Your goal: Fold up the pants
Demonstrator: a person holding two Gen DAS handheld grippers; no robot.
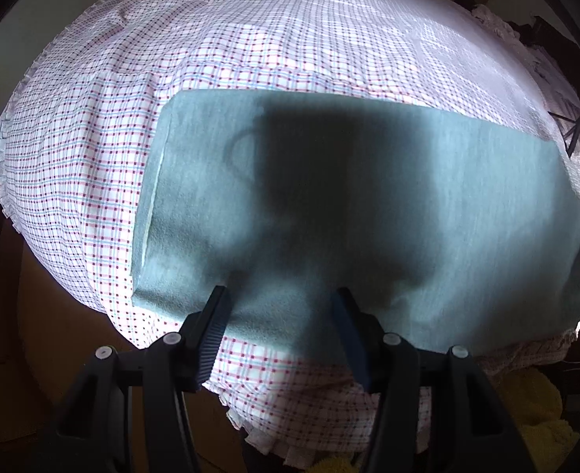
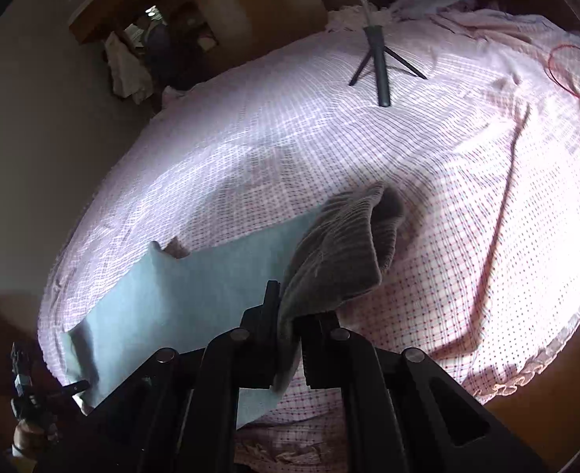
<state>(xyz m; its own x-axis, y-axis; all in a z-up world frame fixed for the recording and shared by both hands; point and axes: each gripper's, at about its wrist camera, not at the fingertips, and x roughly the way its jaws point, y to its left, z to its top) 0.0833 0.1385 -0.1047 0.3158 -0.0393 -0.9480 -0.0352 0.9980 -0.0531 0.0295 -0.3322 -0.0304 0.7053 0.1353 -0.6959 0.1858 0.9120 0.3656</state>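
Pale blue-green pants [image 1: 467, 181] lie flat across a bed covered by a checked sheet [image 1: 92, 181]. My left gripper [image 1: 280, 309] hovers over their near edge, pointing steeply down, jaws open, with the cloth lying flat below the fingers. In the right wrist view the pants [image 2: 179, 299] stretch away to the left. Their grey ribbed end [image 2: 341, 252] is raised off the sheet and pinched in my right gripper [image 2: 291, 311], which is shut on it. The left gripper [image 2: 27, 390] and the hand holding it show at the lower left there.
A small black tripod [image 2: 380, 67] carrying a lit phone stands on the far part of the bed, with a thin red cable [image 2: 566, 75] to its right. The frilled sheet edge [image 2: 526, 382] hangs close on the right. Yellow cloth [image 1: 534, 406] lies on the floor.
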